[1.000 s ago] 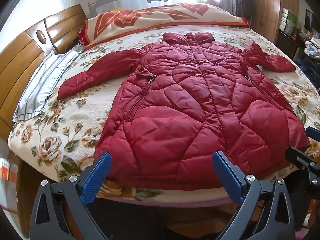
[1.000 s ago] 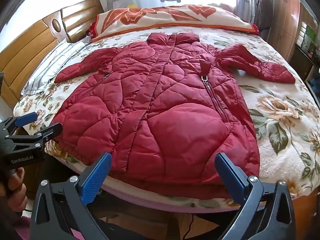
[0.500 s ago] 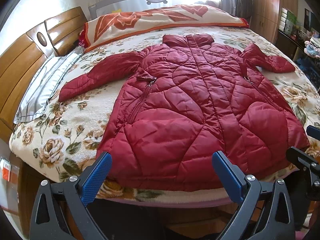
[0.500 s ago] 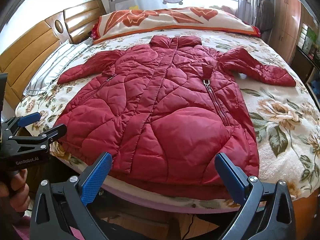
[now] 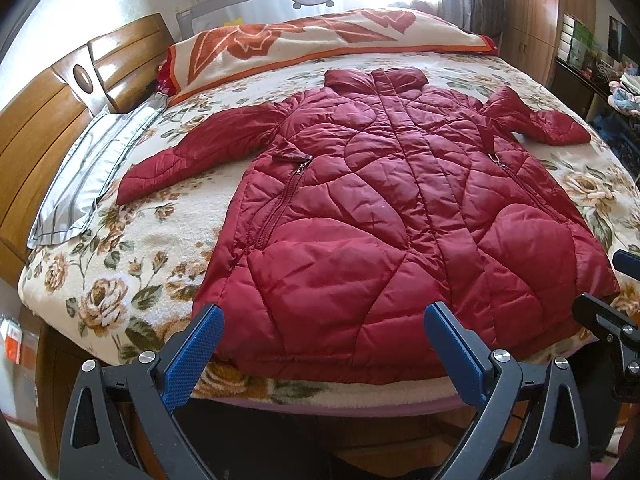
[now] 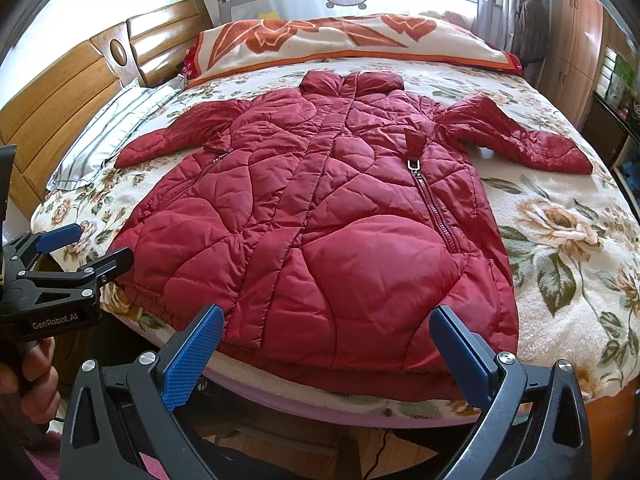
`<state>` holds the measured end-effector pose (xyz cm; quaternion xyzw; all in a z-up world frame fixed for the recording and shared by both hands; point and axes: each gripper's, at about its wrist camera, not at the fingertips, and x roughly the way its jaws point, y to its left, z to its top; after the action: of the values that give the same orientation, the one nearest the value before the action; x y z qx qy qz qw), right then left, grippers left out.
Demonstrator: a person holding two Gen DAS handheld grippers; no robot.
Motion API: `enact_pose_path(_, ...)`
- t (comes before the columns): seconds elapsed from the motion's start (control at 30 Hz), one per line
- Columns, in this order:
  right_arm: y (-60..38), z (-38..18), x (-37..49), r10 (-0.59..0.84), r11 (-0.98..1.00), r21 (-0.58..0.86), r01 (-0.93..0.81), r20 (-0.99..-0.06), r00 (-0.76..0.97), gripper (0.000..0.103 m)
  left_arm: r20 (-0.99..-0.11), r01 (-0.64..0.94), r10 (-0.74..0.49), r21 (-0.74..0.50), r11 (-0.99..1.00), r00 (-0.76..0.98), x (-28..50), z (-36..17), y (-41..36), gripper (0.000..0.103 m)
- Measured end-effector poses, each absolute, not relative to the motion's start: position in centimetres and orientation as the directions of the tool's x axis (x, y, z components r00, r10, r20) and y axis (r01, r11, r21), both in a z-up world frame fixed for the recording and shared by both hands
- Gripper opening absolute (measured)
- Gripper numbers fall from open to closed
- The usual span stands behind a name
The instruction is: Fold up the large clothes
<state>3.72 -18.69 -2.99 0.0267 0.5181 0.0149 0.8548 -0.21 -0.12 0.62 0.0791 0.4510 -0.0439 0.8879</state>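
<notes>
**Red coat spread flat, hem toward us, both grippers waiting at the bed's edge**

We stand at the near edge of a bed (image 5: 132, 240) covered by a cream blanket printed with roses. A long red quilted coat (image 5: 384, 216) lies flat on it, front side up and closed down the middle. Its long axis runs straight away from us: the hem sits closest, right at the bed's edge, and the collar (image 5: 376, 78) points toward a large orange-flowered pillow (image 5: 320, 44) on the far side. One sleeve (image 5: 192, 156) stretches out to our left toward a striped pillow (image 5: 92, 164) by the wooden headboard (image 5: 48, 120); the other sleeve (image 6: 516, 136) stretches out to our right.

Our left gripper (image 5: 320, 340) hovers just short of the hem, its blue-padded fingers spread wide and holding nothing. It faces the left half of the hem. Our right gripper (image 6: 326, 340) hangs just beside it, also spread wide and empty, facing the right half of the hem. In the right view, the left gripper appears at the left margin with a hand (image 6: 32, 384) wrapped around its handle.

We judge that folding has not begun. Each gripper is nearer to its own side of the coat, so each sleeve would fall to the gripper on that side, reaching forward along the coat's length.
</notes>
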Motion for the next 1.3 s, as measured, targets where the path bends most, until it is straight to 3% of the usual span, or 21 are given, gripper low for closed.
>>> enact_pose_path(0.7,-18.9,-3.0,4.1,0.081,0.996,0.093,0.003,-0.881,0.467,0.103,-0.798,0.153,-0.033,0.075,0.985,0.601,0.5,0.4,-0.2,0.102)
enact_pose_path(0.93,-19.9,-4.1,4.7,0.050,0.998,0.064,0.029,-0.933,0.356,0.103,-0.812,0.153,-0.007,0.101,0.983,0.584,1.4,-0.3,-0.3,0.102)
enact_pose_path(1.3,-21.2,-5.0,5.4,0.069,0.995,0.093,0.045,-0.925,0.374,0.103,-0.819,0.157,-0.001,0.108,0.982,0.574,3.0,-1.3,-0.5,0.102)
